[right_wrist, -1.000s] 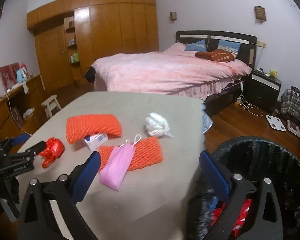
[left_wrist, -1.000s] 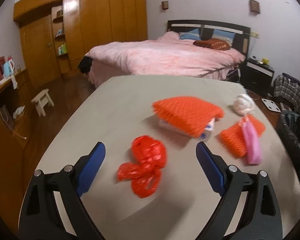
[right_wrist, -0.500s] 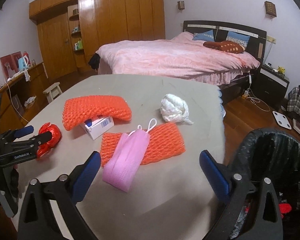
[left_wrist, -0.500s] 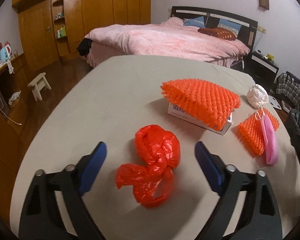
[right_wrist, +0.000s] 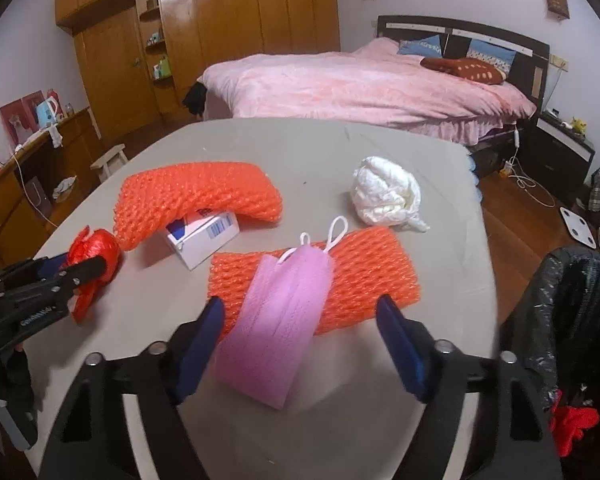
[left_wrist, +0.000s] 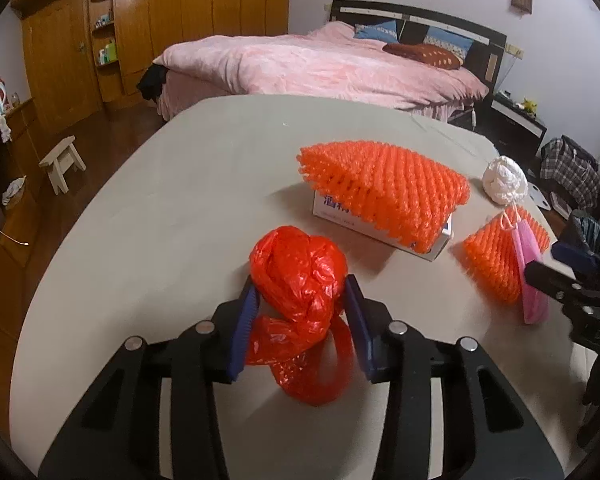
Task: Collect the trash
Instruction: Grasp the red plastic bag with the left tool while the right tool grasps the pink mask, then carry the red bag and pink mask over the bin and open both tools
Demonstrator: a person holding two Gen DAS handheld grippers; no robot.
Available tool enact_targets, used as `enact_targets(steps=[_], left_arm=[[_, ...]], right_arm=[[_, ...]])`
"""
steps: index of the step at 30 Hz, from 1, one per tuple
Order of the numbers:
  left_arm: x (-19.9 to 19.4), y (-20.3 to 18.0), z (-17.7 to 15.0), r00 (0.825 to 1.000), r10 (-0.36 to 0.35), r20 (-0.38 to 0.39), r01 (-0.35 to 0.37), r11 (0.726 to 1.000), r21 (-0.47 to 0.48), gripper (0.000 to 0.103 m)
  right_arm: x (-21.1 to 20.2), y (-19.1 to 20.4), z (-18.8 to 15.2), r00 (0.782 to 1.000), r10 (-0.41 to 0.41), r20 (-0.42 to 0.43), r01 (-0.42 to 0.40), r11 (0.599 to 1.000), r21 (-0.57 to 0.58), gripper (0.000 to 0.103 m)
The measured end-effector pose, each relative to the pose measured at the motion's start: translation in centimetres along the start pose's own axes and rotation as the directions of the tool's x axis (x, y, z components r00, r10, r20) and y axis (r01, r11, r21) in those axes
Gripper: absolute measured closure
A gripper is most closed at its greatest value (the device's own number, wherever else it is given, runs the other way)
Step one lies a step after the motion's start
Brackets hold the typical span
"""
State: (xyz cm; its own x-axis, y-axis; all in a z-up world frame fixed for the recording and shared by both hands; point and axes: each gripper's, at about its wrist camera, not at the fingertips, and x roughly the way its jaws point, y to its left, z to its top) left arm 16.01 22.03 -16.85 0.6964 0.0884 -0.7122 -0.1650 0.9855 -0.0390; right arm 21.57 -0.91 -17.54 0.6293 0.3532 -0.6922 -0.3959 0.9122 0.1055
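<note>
While the left tongs pinch a red bag, the right tongs stand spread; box print unreadable.

White box mostly hidden under the upper orange foam net; its print too small to read. Pink mask covers the middle of the lower foam net. Trash bin cut off by the right edge, red scrap inside unclear. Left tongs hide the sides of the red bag. Shelf items in the wardrobe too small to tell.
</note>
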Motion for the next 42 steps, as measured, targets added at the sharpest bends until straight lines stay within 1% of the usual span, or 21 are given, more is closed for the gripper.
enact_targets(steps=[2,3,4,5,6,7,8,10,13,19,33,42], left_arm=[[-0.4,-0.1,0.1,1.000,0.001,0.015,-0.001,1.000,-0.007,0.062],[-0.6,-0.2,0.3,1.000,0.000,0.020,0.000,1.000,-0.009,0.062],[-0.8,-0.3,0.3,1.000,0.001,0.028,-0.001,1.000,-0.008,0.062],[-1.1,-0.5,0.5,0.999,0.002,0.037,-0.002,1.000,-0.005,0.062],[-1.4,-0.6,0.6,0.999,0.002,0.045,-0.002,1.000,-0.002,0.062],[-1.8,-0.8,0.7,0.998,0.000,0.055,-0.001,1.000,0.004,0.062],[-2.2,-1.0,0.9,0.998,-0.001,0.065,0.001,1.000,0.010,0.062],[-2.8,-1.4,1.1,0.997,-0.009,0.081,0.007,1.000,0.017,0.062],[-3.8,-2.1,1.6,0.995,-0.023,0.101,0.021,1.000,0.022,0.062],[-5.6,-3.9,2.1,0.989,-0.040,0.140,0.033,0.998,0.052,0.062],[-9.0,-7.4,2.7,0.976,-0.086,0.202,0.071,0.994,0.080,0.062],[-10.8,-9.8,3.0,0.966,-0.123,0.228,0.101,0.989,0.109,0.062]], right_arm=[[0.2,0.0,-0.1,0.999,0.027,-0.016,-0.027,1.000,0.002,0.049],[0.3,0.1,-0.2,0.999,0.045,-0.027,-0.045,0.999,0.006,0.053],[0.4,0.1,-0.2,0.997,0.062,-0.037,-0.062,0.998,0.009,0.061],[0.5,0.2,-0.3,0.996,0.075,-0.045,-0.074,0.997,0.012,0.066],[0.4,0.2,-0.4,0.996,0.081,-0.045,-0.081,0.997,0.014,0.068],[0.2,0.2,-0.5,0.995,0.092,-0.044,-0.091,0.996,0.017,0.074],[0.1,0.2,-0.4,0.994,0.104,-0.042,-0.103,0.994,0.020,0.078],[-0.6,0.4,-0.2,0.992,0.119,-0.029,-0.118,0.993,0.015,0.081],[-1.7,0.6,0.1,0.992,0.126,-0.005,-0.126,0.992,-0.002,0.081],[-3.8,0.2,0.7,0.990,0.136,0.034,-0.137,0.991,0.005,0.081],[-9.3,-1.2,2.0,0.982,0.124,0.144,-0.128,0.992,0.018,0.081],[-12.7,-2.4,2.0,0.973,0.111,0.203,-0.119,0.992,0.029,0.081]])
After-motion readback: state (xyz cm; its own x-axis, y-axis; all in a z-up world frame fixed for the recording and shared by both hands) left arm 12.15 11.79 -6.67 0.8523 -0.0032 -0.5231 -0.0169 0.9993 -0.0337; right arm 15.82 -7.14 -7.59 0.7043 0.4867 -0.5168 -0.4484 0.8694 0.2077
